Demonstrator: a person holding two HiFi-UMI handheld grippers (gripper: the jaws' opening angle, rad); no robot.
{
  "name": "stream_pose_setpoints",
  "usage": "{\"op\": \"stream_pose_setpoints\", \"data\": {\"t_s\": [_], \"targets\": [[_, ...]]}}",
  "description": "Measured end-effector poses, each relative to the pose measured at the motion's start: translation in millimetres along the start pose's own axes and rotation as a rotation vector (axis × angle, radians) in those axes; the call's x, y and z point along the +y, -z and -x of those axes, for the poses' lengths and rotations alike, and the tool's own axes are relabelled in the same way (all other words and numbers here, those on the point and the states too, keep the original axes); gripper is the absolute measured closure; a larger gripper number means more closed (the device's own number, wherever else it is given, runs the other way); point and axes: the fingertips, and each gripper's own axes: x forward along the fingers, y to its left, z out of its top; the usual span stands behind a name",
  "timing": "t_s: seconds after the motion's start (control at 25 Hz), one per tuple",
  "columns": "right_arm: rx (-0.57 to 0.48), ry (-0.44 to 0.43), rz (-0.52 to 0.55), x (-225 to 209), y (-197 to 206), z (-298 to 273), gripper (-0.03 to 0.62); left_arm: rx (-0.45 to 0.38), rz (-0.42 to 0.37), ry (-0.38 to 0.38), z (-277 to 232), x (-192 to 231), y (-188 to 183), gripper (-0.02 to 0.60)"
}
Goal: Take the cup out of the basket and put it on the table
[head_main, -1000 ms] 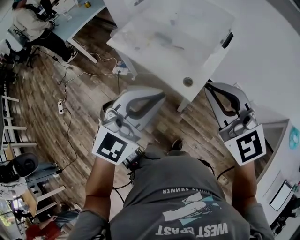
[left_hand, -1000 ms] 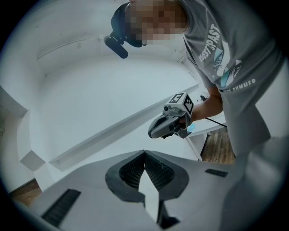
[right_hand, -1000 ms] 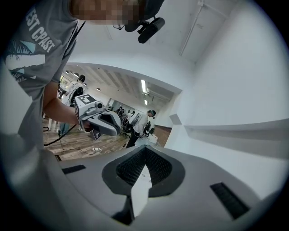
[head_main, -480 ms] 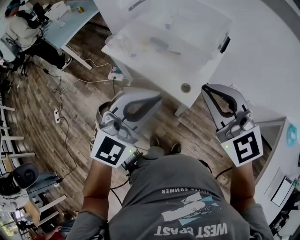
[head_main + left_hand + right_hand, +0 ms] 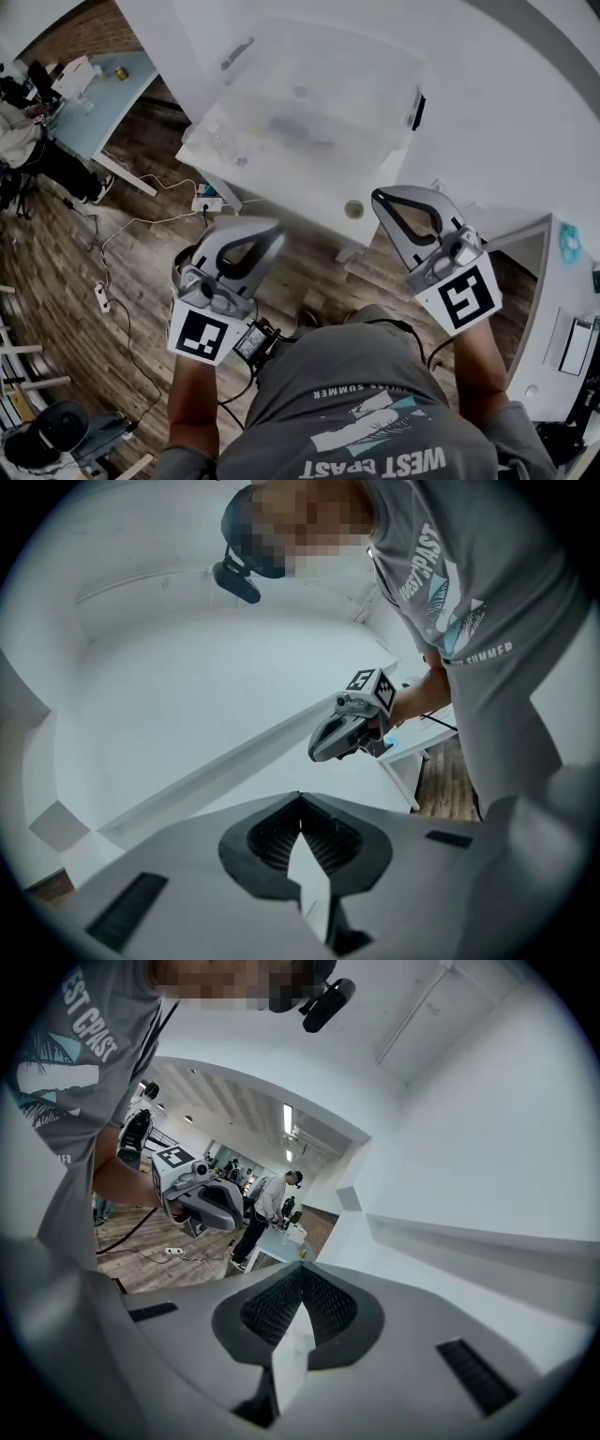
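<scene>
A translucent plastic basket [image 5: 309, 98] stands on the white table [image 5: 487, 122] ahead of me. Its cloudy walls show only vague shapes inside, and I cannot make out a cup. My left gripper [image 5: 277, 226] hangs over the wooden floor just short of the table's near edge, shut with nothing in it. My right gripper [image 5: 378, 198] is at the table's edge near a round cable hole [image 5: 352, 209], also shut and holding nothing. Each gripper view shows its own jaws closed tip to tip, with the other gripper [image 5: 349, 731] [image 5: 199, 1196] in the air beyond them.
Cables and a power strip [image 5: 99, 296] lie on the wooden floor [image 5: 141, 253] at left. A pale desk [image 5: 98, 103] with a seated person [image 5: 33, 150] is at far left. A white counter [image 5: 562, 309] runs along the right.
The view has swung so that the table and basket sit lower and further left. Both grippers have drifted slightly left and down in the picture, still shut and level with each other.
</scene>
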Motion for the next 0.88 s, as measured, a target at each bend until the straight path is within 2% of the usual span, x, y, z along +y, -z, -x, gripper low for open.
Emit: {"op": "stream_pose_setpoints", "data": {"t_s": [0.08,0.2,0.4,0.68,0.88], "targets": [[0.007,-0.001,0.007,-2,5,-6,0.583,0.007,0.010,-0.001,0,0,12,0.571],[0.053,-0.019,0.023,-9,3,-2,0.582,0.009,0.032,0.002,-3,4,10,0.571],[0.080,-0.031,0.019,-41,18,-5,0.582,0.032,0.051,0.007,-31,17,13,0.571],[0.028,-0.091,0.008,-89,40,-22,0.583,0.100,0.068,-0.031,-71,34,19,0.571],[0.003,-0.127,0.015,-120,56,-16,0.583,0.128,0.077,-0.049,-105,31,17,0.571]]}}
